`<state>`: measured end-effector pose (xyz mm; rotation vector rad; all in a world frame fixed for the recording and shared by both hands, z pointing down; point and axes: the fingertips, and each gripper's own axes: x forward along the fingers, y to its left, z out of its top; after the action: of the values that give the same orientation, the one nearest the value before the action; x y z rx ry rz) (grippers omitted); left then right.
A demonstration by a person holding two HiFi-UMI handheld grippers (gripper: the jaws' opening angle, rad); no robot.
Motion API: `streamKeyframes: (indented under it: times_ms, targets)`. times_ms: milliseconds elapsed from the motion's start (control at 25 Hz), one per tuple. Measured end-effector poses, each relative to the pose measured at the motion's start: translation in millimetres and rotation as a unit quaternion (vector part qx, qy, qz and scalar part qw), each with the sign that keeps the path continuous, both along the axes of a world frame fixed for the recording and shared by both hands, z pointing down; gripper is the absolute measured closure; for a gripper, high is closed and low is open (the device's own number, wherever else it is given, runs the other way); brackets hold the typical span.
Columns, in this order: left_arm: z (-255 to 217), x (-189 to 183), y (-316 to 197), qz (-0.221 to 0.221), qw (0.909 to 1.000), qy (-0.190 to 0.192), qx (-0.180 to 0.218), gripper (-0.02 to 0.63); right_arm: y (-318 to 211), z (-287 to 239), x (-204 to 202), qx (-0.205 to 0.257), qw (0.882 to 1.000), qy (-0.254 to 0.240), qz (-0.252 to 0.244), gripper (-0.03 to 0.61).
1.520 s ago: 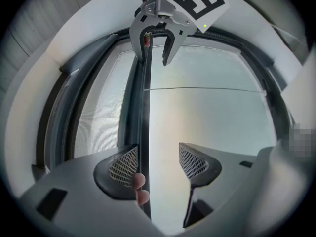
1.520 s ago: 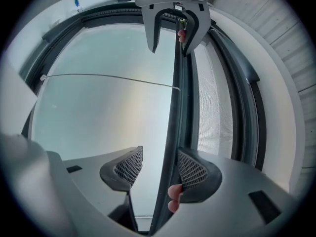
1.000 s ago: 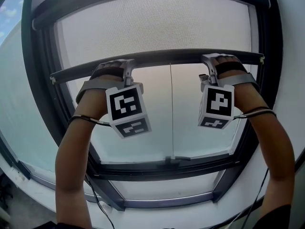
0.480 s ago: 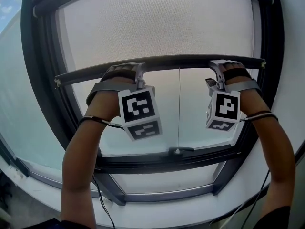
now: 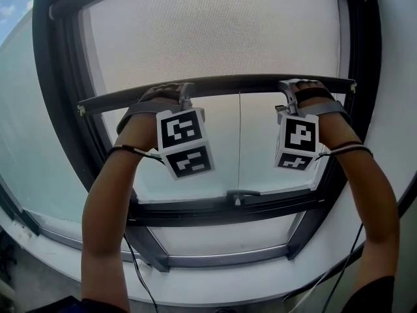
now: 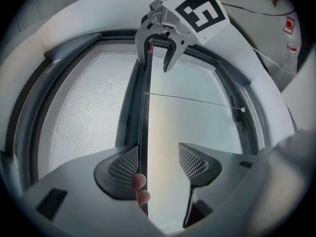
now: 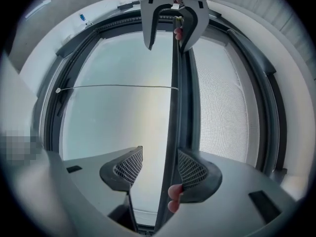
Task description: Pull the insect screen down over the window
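I see the grey mesh insect screen (image 5: 215, 38) covering the window's upper half. Its dark bottom bar (image 5: 234, 85) crosses mid-frame. Left gripper (image 5: 171, 91) and right gripper (image 5: 293, 87) are up at it. A thin cord (image 5: 238, 149) hangs from bar centre.

The grey left tool (image 6: 158, 164) and right tool (image 7: 155, 168) bear black-and-white marker cubes (image 5: 184, 142); thin cables (image 5: 133, 152) seemingly loop the wrists.

Indoors at a dark-framed window (image 5: 55, 109) (white sill (image 5: 215, 287) below)

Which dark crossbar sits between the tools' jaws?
The middle one, the screen's pull bar, mesh above it and cord hanging below; not the bottom frame rail.
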<state>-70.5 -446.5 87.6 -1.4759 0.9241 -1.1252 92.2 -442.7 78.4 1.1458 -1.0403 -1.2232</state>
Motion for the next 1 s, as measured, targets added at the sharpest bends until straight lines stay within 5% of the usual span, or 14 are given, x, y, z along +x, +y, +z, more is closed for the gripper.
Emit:
streamKeyframes:
  times_ms: [520, 800, 1000]
  targets:
    - [27.1, -0.4, 0.9, -0.023, 0.9981, 0.009, -0.056, 0.354, 0.4, 27.7, -1.2, -0.05, 0.999, -0.008, 0.009, 0.358]
    - [61.4, 0.1, -2.0, -0.03, 0.995, -0.007, -0.095, 0.367, -3.5, 61.4, 2.2, -0.093, 0.994, 0.041, 0.027, 0.359]
    - [63.6, 0.1, -1.9, -0.034, 0.9942, -0.01, -0.102, 0.367, -2.0, 63.6, 0.4, -0.108, 0.994, 0.014, 0.02, 0.359]
